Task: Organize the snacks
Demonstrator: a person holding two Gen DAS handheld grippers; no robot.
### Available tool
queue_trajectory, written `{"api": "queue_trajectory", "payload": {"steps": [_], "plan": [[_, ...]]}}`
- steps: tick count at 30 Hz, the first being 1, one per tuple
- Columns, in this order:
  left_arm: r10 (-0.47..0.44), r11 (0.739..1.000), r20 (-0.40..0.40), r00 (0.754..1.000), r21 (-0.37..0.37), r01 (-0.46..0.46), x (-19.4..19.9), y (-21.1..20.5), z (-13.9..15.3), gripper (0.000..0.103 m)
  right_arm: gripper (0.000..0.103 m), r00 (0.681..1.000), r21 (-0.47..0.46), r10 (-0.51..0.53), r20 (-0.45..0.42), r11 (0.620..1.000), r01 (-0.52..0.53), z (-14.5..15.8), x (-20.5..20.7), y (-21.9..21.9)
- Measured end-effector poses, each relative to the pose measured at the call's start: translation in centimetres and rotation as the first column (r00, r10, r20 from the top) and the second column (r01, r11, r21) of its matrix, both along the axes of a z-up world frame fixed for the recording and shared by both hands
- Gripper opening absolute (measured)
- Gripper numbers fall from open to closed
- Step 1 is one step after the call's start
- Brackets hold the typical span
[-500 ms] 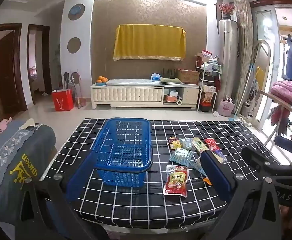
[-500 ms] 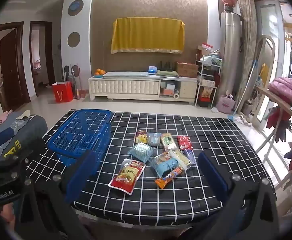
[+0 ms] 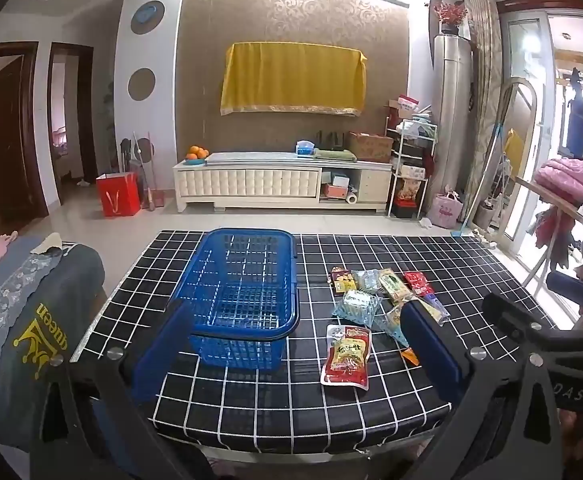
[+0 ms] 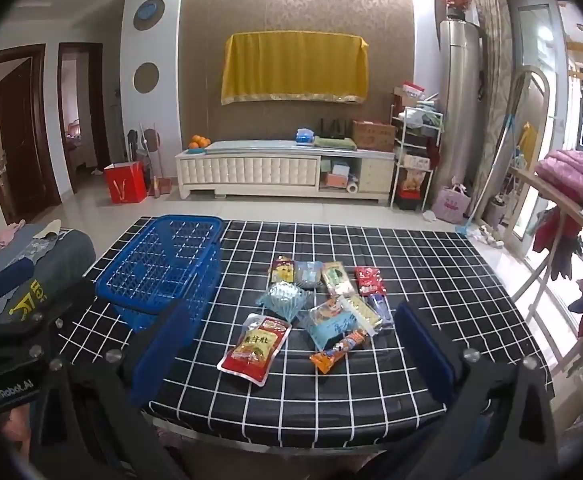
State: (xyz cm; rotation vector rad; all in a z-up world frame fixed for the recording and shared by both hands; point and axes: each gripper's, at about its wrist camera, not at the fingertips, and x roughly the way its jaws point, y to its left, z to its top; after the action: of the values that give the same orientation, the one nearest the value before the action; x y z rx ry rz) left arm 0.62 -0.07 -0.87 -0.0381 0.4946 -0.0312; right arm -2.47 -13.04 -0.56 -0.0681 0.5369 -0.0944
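On a table (image 3: 251, 412) covered with a black cloth gridded in white lines, a blue mesh basket (image 3: 247, 300) is being kept at the left, with nothing seen inside it, and a cluster of snack packets (image 4: 323, 300) is being displayed just to its right, apart from the basket. Nearest the front edge a red pouch (image 4: 256, 348) printed with yellow Chinese characters is lying flat, an orange stick packet (image 4: 337, 352) is lying beside it, and pale blue crinkled packets (image 4: 285, 298) are being overlapped by others behind. Beyond the table a tiled floor is being bordered by a white low cabinet (image 3: 283, 182) carrying a bowl of oranges (image 3: 196, 154), a yellow cloth (image 3: 293, 78) is being hung on the patterned wall, and a red bag (image 3: 118, 194) is standing by the doorways. At the left a dark garment (image 3: 47, 320) lettered "queen" in yellow is being draped over furniture. The left gripper (image 3: 295, 350) is being held with its blue-padded jaws spread wide and nothing between them; the right gripper (image 4: 291, 356) is likewise being held wide apart and unloaded, both short of the table's near edge. "GenRobot.AI" is readable on the neighbouring tool in the right wrist view.
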Motion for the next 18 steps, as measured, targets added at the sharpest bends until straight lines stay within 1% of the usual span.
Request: {"api": "queue_trajectory", "payload": {"steps": [2, 18], "plan": [[-0.003, 1.000, -0.004, 1.000, -0.004, 0.003, 0.06, 0.46, -0.09, 0.103, 0.103, 1.000, -0.001, 0.000, 0.001, 1.000, 0.000, -0.05, -0.12, 0.01], [0.000, 1.000, -0.013, 1.000, 0.002, 0.000, 0.20, 0.25, -0.26, 0.103, 0.103, 1.000, 0.003, 0.008, -0.003, 1.000, -0.008, 0.05, -0.20, 0.11]]}}
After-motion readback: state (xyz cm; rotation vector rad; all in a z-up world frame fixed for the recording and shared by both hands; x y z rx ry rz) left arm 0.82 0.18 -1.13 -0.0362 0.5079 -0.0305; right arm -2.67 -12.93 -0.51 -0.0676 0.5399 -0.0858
